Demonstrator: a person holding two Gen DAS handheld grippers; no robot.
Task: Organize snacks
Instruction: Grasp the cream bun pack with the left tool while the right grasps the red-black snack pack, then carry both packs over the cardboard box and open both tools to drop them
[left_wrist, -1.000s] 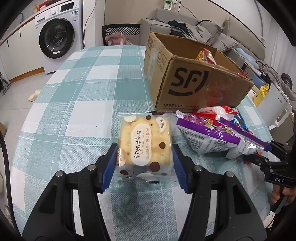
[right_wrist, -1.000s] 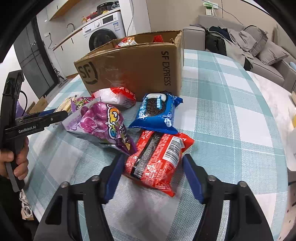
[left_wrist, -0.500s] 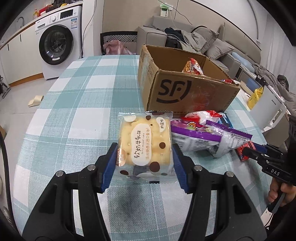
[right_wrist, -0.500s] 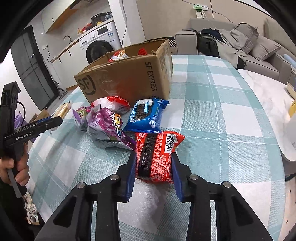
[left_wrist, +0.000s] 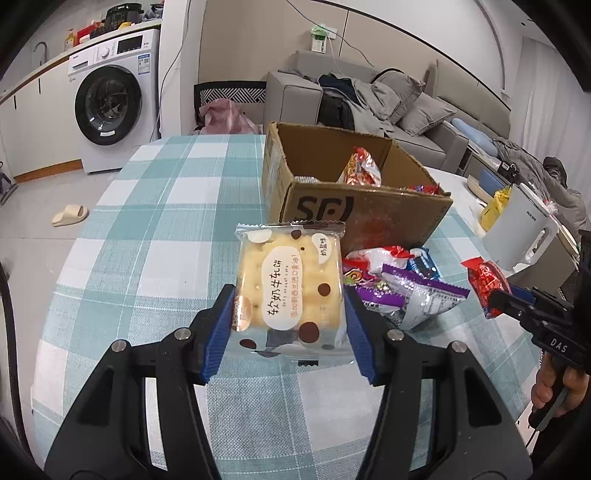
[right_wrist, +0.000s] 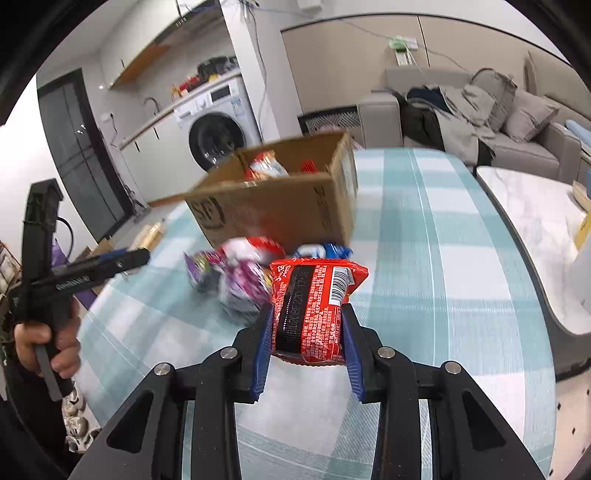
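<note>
My left gripper (left_wrist: 288, 325) is shut on a yellow cake pack (left_wrist: 290, 284) with brown dots, held above the checked tablecloth. In the right wrist view my right gripper (right_wrist: 307, 332) is shut on a red biscuit pack (right_wrist: 314, 306), also lifted off the table. That red pack (left_wrist: 485, 282) shows at the right of the left wrist view, in the other gripper's tip. The open cardboard box (left_wrist: 354, 206) stands beyond both, with a few snack bags inside. A purple bag (left_wrist: 413, 295), a red-white bag (left_wrist: 373, 256) and a blue biscuit pack (left_wrist: 426, 264) lie in front of the box.
A white kettle (left_wrist: 517, 236) stands at the table's right edge. The round table (left_wrist: 155, 229) has bare checked cloth to the left of the box. A washing machine (left_wrist: 110, 107) and a grey sofa (left_wrist: 406, 107) stand behind. A person's hand (right_wrist: 48, 339) grips the left tool's handle.
My right gripper closed on the red biscuit pack and lifted it off the table. My left gripper rose with the cake pack; the box interior now shows more.
</note>
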